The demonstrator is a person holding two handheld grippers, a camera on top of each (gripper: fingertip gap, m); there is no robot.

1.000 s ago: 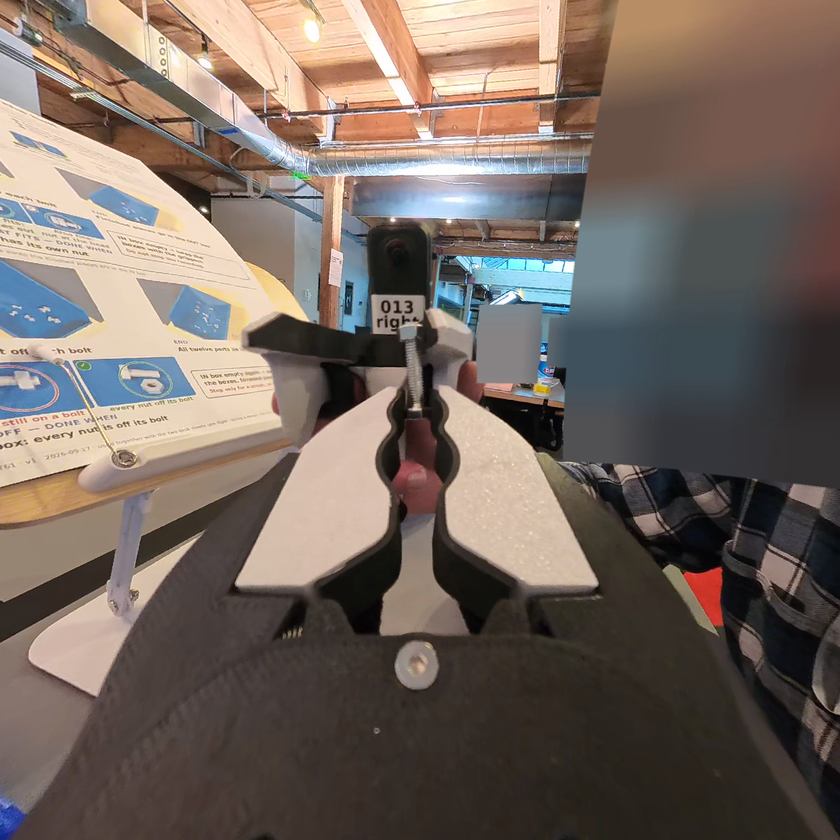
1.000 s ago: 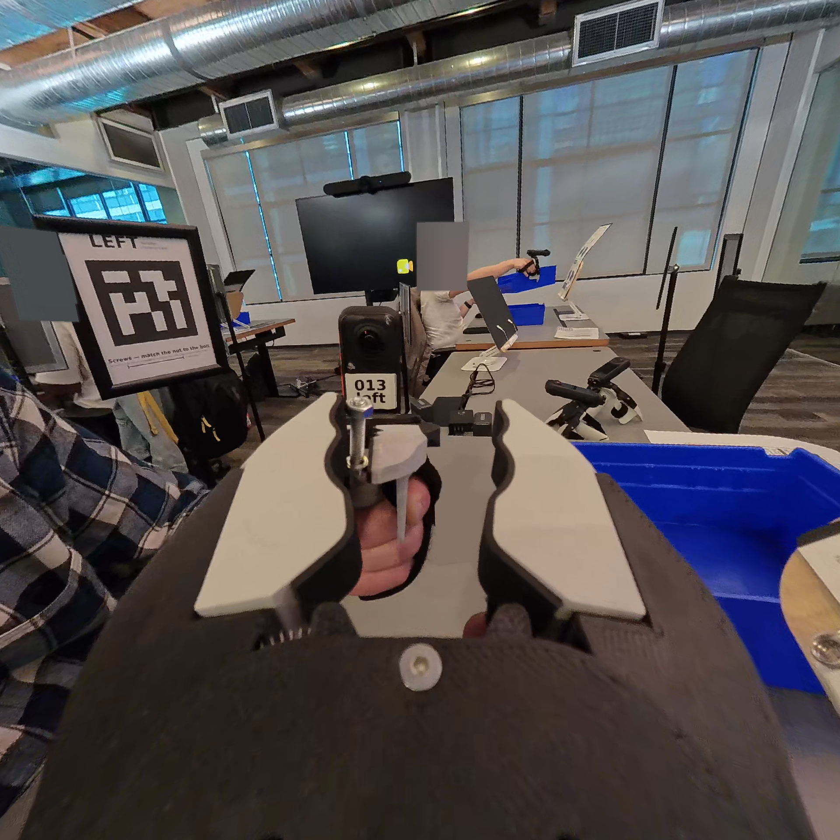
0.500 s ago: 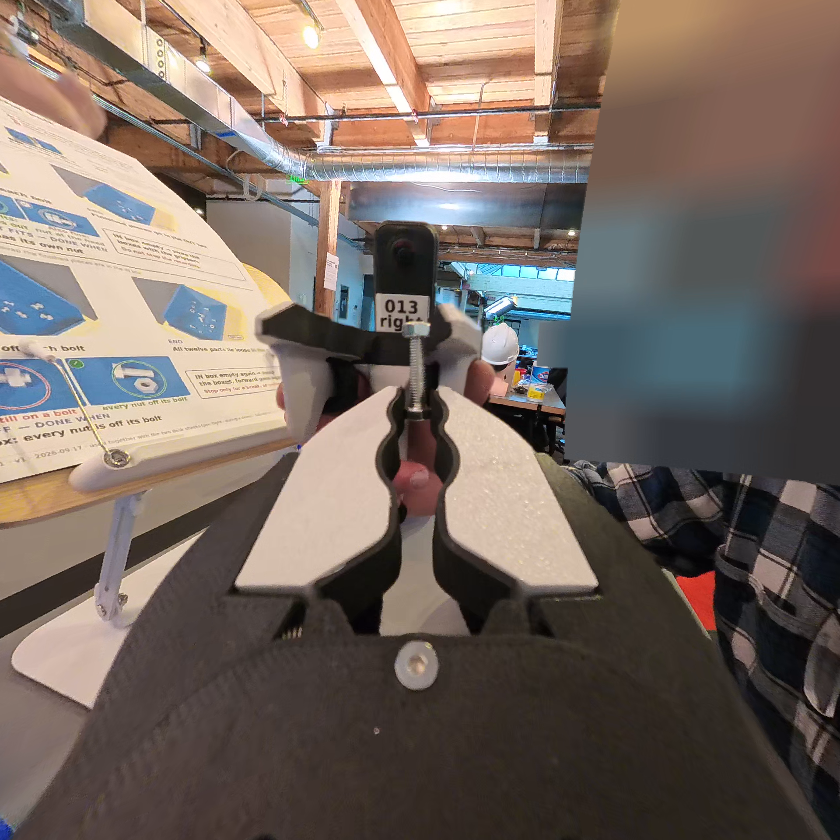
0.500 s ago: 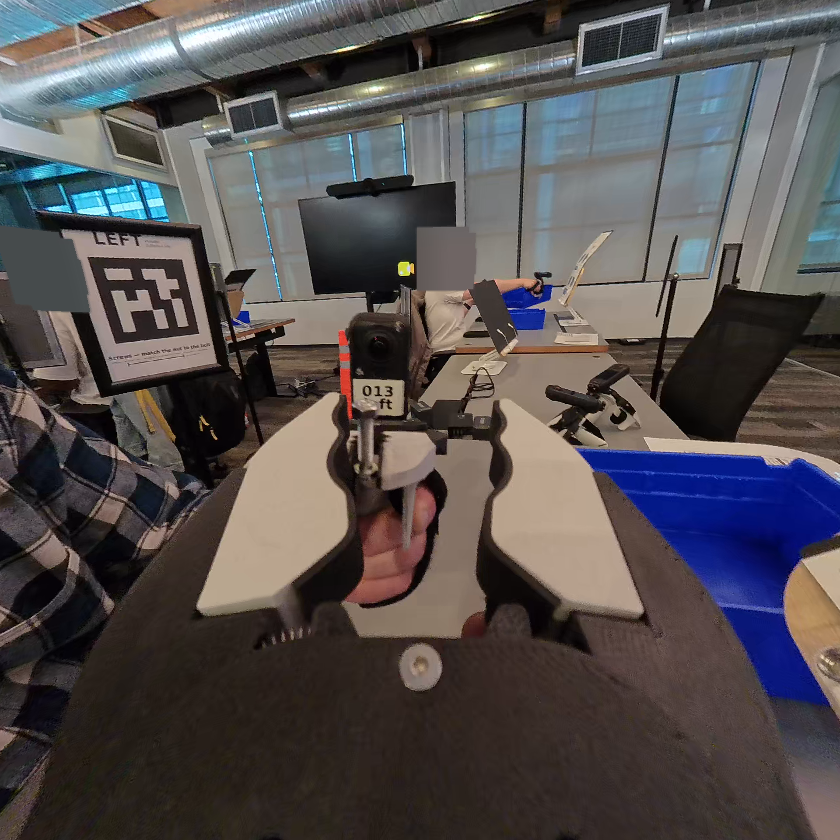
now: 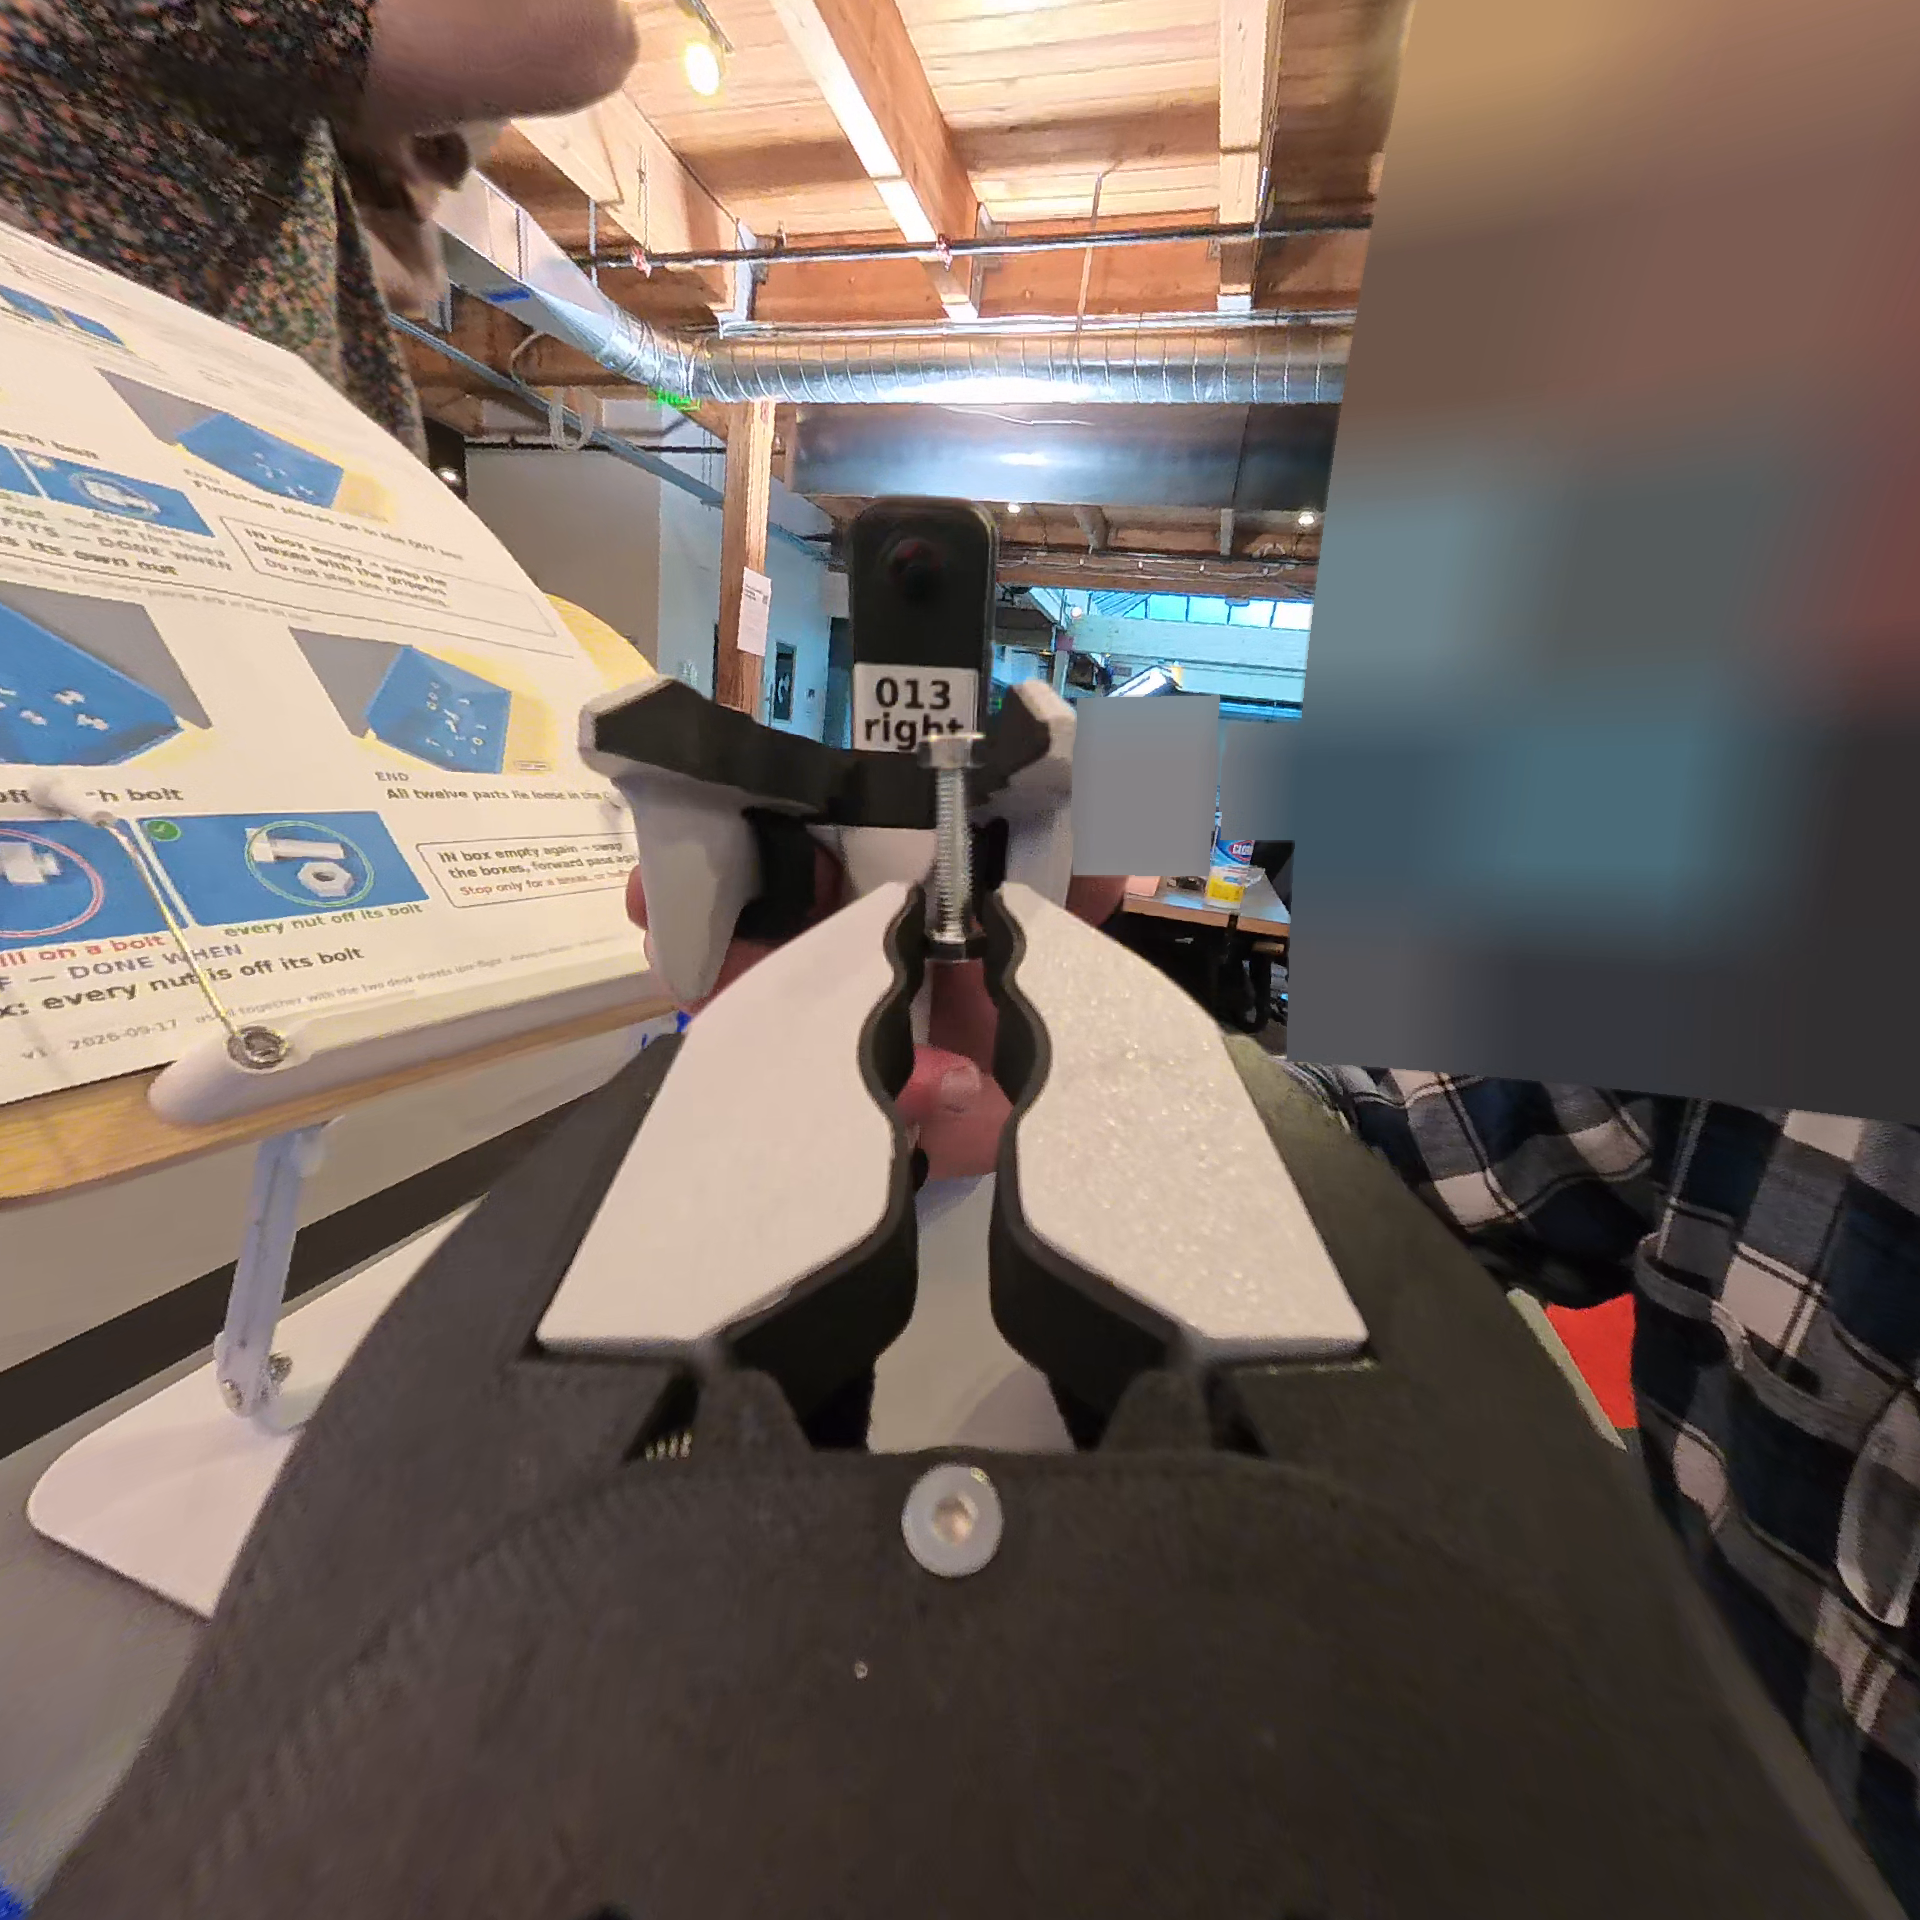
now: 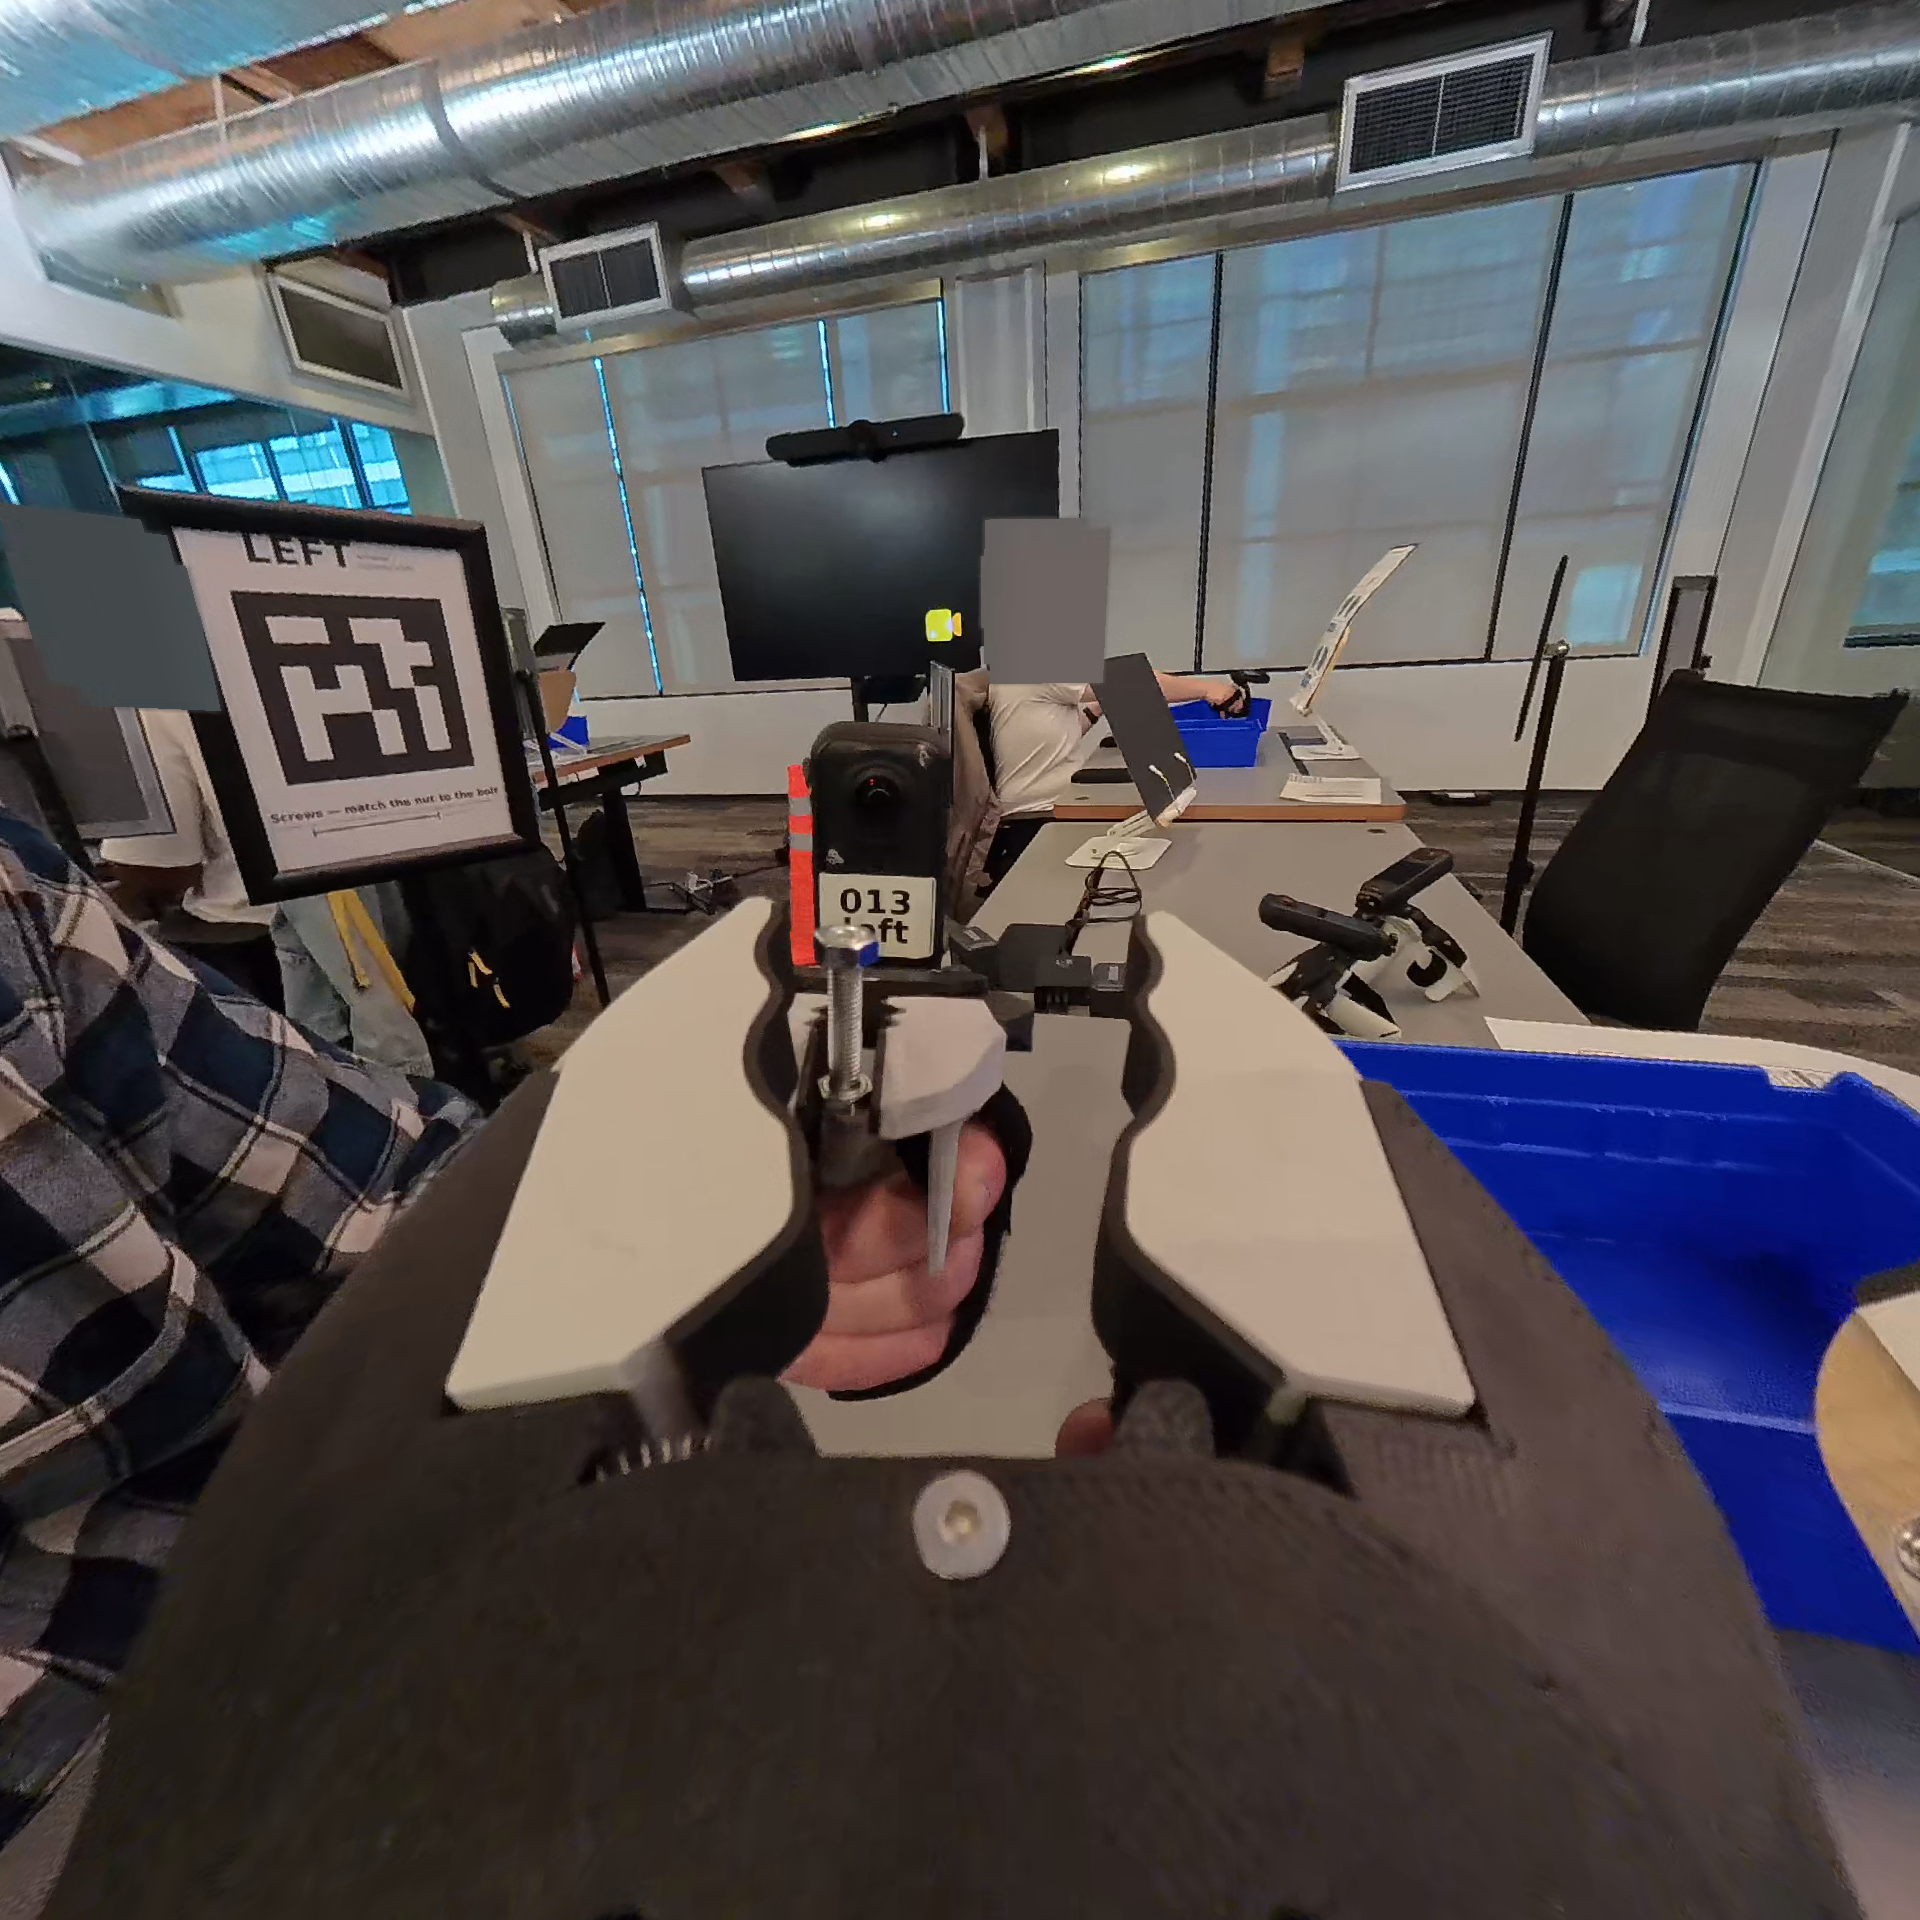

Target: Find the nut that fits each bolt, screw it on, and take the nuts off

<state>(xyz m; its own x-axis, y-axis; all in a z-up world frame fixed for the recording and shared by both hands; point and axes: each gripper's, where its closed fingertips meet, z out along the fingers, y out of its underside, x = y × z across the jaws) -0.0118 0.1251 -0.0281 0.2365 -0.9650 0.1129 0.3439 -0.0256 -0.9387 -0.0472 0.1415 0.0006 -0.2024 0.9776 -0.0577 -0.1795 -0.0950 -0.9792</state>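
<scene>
Silver threaded steel bolt [image 5: 951,831] with a hexagonal head is held upright at the tips of the left gripper [image 5: 948,935], head uppermost, and a small steel nut [image 5: 945,940] is seen on the lower end of its shaft, where the two white fingers with black inner pads are clamped against it from either side. Only a narrow slot is left between those fingers. The same bolt [image 6: 847,1013] is shown in the right wrist view, standing close to the left-hand finger [image 6: 665,1143] of the right gripper [image 6: 961,997], whose white fingers are spread wide with nothing pressed between them; whether that finger touches the bolt cannot be told. The two grippers are pointed at each other, each with a black camera block above its fingers, and a bare hand [image 6: 904,1268] is seen wrapped around the left gripper's handle.

A deep blue plastic bin [image 6: 1662,1247] is set on the grey table [image 6: 1247,894] to the right of the right gripper. A white printed instruction sheet on a tilted wooden board [image 5: 260,748] is carried by a white stand at the left of the left wrist view. A blue and white plaid sleeve [image 5: 1714,1299] is seen at the right of that view.
</scene>
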